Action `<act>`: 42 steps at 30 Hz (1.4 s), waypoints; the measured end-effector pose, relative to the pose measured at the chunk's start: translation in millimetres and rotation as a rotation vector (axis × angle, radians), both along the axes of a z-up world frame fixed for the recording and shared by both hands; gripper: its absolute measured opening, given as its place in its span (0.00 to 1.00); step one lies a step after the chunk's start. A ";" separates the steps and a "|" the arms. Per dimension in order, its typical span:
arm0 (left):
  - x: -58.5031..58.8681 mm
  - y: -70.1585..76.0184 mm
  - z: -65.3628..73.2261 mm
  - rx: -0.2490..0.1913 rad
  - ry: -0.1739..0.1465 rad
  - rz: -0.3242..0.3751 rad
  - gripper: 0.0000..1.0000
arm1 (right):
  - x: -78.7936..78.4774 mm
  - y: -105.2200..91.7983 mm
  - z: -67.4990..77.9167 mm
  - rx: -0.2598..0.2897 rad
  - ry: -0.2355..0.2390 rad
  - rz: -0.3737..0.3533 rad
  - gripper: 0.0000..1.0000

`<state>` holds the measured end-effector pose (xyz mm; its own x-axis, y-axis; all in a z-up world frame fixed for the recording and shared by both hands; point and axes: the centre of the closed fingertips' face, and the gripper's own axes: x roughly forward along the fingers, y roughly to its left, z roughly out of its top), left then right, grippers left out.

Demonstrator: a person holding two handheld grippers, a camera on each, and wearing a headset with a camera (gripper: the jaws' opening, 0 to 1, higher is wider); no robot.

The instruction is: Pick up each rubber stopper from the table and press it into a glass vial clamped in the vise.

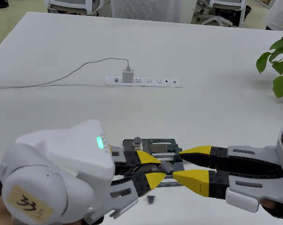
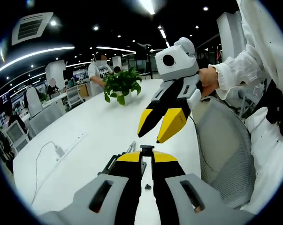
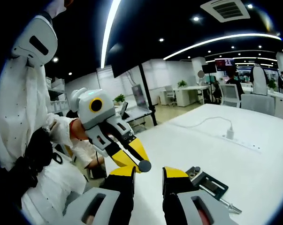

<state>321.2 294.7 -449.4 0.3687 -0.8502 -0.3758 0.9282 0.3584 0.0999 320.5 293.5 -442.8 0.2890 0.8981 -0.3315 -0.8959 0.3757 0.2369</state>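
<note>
My left gripper [image 1: 161, 168] is shut on a small grey rubber stopper [image 1: 166, 167], held at its yellow tips just above the table; the left gripper view shows the stopper [image 2: 147, 149] pinched between the jaws. My right gripper [image 1: 177, 163] faces it from the right, open, with its tips just short of the stopper. In the right gripper view the stopper [image 3: 144, 165] hangs just above the gap of my open jaws. Behind both lies the dark vise [image 1: 160, 149], with a capped vial [image 1: 137, 140] standing at its left end. Another stopper [image 1: 151, 199] lies loose on the table in front.
A white power strip [image 1: 141, 81] with a charger and its cable lies across the middle of the white table [image 1: 202, 112]. A potted plant [image 1: 277, 65] stands at the right edge. A mesh chair [image 2: 221, 140] stands beside the table. People sit in the office behind.
</note>
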 end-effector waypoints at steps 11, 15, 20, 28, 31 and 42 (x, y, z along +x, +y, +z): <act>-1.9 -4.0 -0.4 0.012 -0.016 -0.016 0.03 | -4.0 5.7 -3.7 -0.009 0.019 0.018 0.13; -1.6 -3.8 0.3 0.012 -0.018 -0.019 0.03 | -4.9 6.9 -3.1 -0.007 0.022 0.026 0.10; -2.0 -4.6 0.6 0.014 -0.020 -0.025 0.03 | -6.2 7.5 -3.1 -0.010 0.021 0.036 0.09; -3.4 -5.6 0.7 0.032 -0.039 -0.041 0.03 | -7.9 6.7 -3.3 -0.013 0.023 0.048 0.08; -3.5 -5.6 1.0 0.043 -0.046 -0.047 0.03 | -7.7 6.0 -3.2 -0.016 0.022 0.049 0.08; -6.4 -6.4 -1.3 0.095 -0.075 -0.085 0.03 | -11.5 6.4 -4.9 -0.028 0.033 0.061 0.07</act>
